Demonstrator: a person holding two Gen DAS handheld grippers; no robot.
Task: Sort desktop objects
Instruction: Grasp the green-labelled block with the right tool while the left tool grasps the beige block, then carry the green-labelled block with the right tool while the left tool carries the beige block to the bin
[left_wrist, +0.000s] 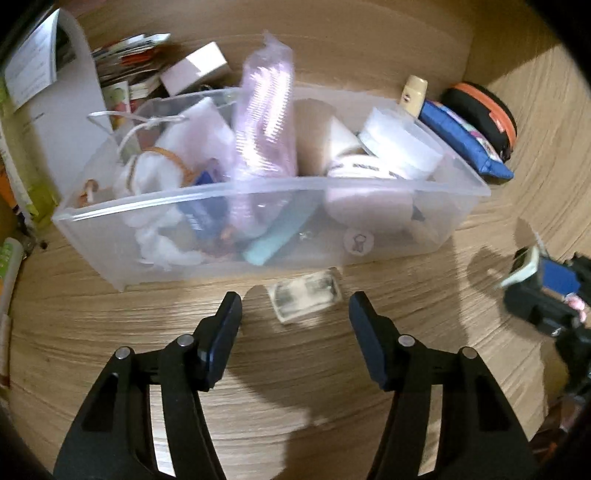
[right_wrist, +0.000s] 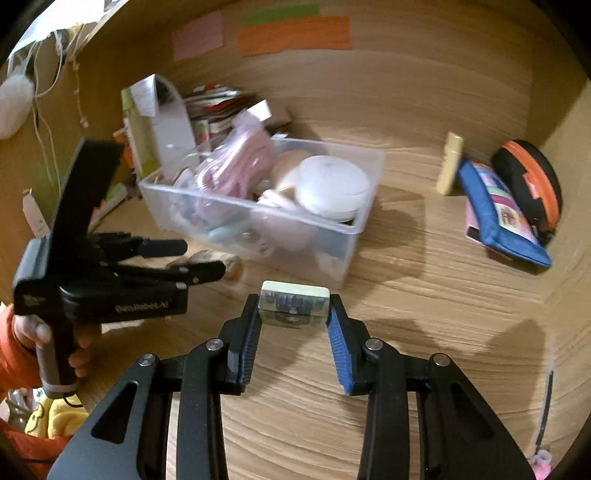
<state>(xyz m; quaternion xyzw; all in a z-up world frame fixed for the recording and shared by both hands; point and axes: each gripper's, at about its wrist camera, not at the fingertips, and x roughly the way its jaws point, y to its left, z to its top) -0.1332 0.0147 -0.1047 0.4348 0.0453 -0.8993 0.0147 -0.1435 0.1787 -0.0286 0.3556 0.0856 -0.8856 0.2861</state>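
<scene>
Desktop clutter sits mostly in a clear plastic bin at the back of my wood-grain desk, with two small blocks outside it.

From my right wrist camera I see what the left one barely catches at its edge: the right gripper is clamped on a small rectangular block, pale on top with a dark blurred print on its face, both ribbed blue fingers pressed to its ends, just in front of the bin. That view also shows my left hand, in an orange sleeve, on the left tool's handle, and coloured paper strips on the back panel.

From my left wrist camera I see the left gripper about half open with nothing in its grasp. A second small flat block, pale with a smeared grey print, lies on the desk just beyond the fingertips and right against the bin's front wall.

Inside the translucent bin I make out a crinkly pink plastic packet standing upright, a round white lidded tub, fluffy white stuff and a teal piece. Right of the bin, a blue fabric pouch leans on a round black case with an orange rim, beside a cream-coloured clip-like piece.
</scene>
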